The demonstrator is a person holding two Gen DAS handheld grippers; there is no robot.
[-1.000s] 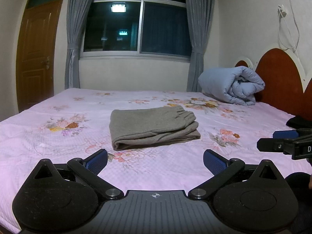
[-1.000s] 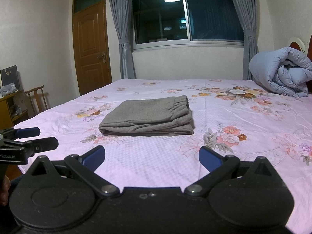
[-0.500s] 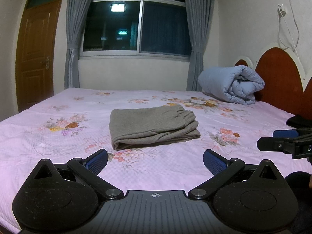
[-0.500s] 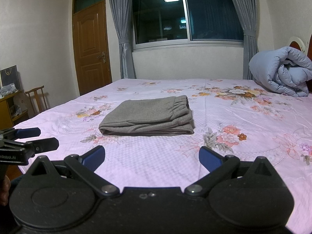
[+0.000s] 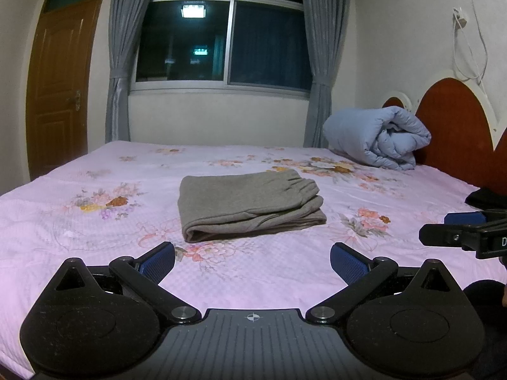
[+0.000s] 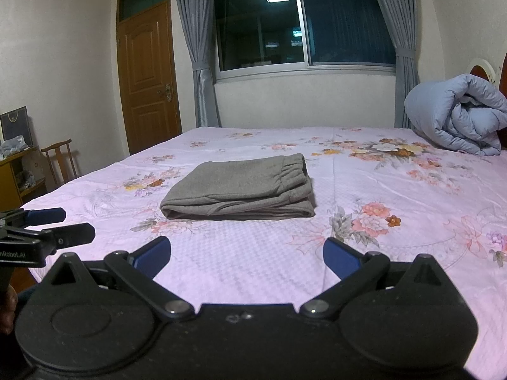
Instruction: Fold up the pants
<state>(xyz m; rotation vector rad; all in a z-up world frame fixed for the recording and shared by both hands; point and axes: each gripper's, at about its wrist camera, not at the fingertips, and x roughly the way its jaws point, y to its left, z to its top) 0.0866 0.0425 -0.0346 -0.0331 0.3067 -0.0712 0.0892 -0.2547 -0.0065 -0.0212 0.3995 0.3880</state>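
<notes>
**Pants folded, both grippers held back**

Your left gripper (image 5: 252, 261) has its jaws wide apart with nothing between them, and the same goes for your right gripper (image 6: 247, 258). The grey pants (image 5: 248, 205) lie straight ahead of both sets of jaws, well apart from the fingertips, as a compact stacked rectangle on the pink floral bedsheet (image 5: 95, 221). The elastic waistband sits on top at the far right end, and the rounded fold edge faces your left jaw. You hold both tools low at the near edge of the bed, side by side, which keeps them from touching the stack. Judging by the neat layers, the folding looks finished. The rolled blue quilt (image 6: 456, 117) sits far beyond your right jaw, out of the way.
</notes>
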